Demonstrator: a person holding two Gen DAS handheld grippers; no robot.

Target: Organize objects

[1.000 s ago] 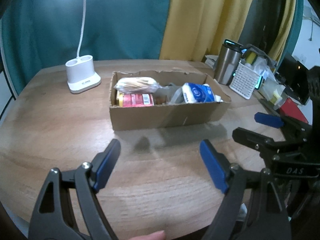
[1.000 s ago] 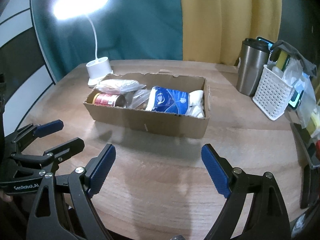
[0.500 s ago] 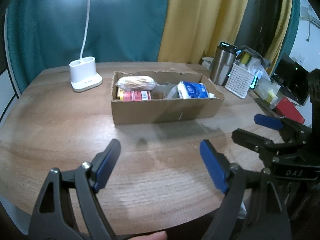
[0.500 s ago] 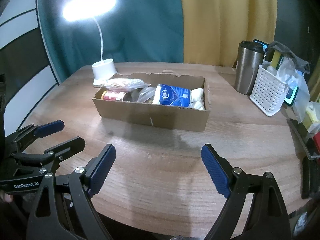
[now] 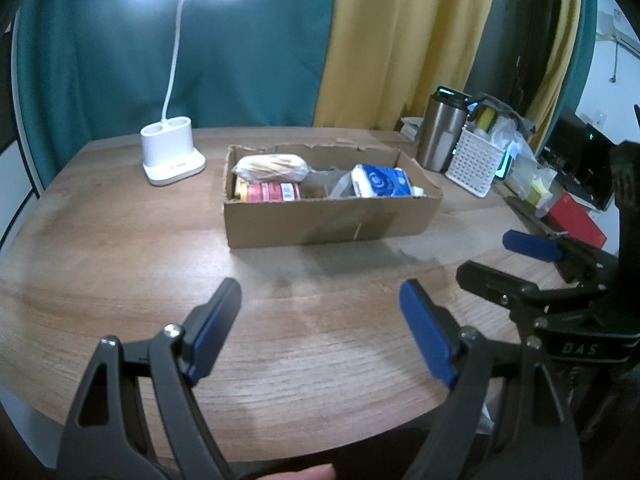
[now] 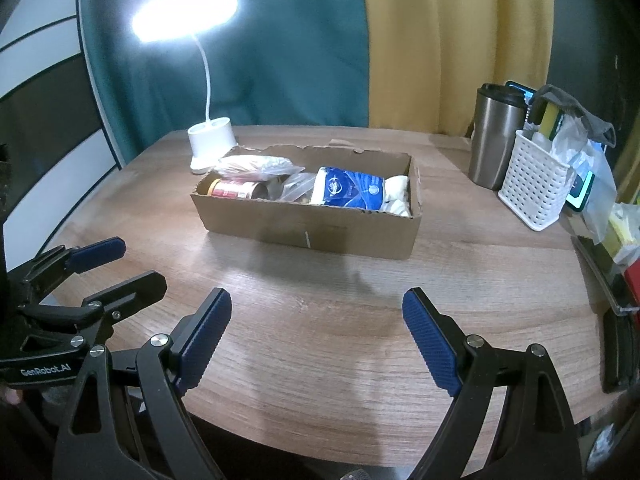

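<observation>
A low cardboard box [image 5: 328, 224] [image 6: 312, 228] stands on the round wooden table [image 5: 120, 248]. In it lie a bagged bread roll [image 5: 271, 167], a red-labelled jar [image 5: 272, 192] on its side, a clear bag and a blue-and-white tissue pack [image 5: 382, 181] [image 6: 352, 191]. My left gripper [image 5: 320, 300] hovers open over the table's near edge, well short of the box, with nothing between its blue pads. Beside it my right gripper [image 6: 316, 312] is open and empty too. Each gripper shows in the other's view: the right gripper [image 5: 500, 256] and the left gripper [image 6: 136, 260].
A lit white desk lamp [image 5: 173, 156] stands behind the box on the left. At the right stand a steel tumbler [image 6: 496, 136], a white basket [image 6: 532, 184] stuffed with bags, a red box [image 5: 576, 224] and dark devices. Teal and yellow curtains hang behind.
Both grippers have drawn back from the box and a little up, so the box looks smaller and farther. Their jaws stayed as wide as before.
</observation>
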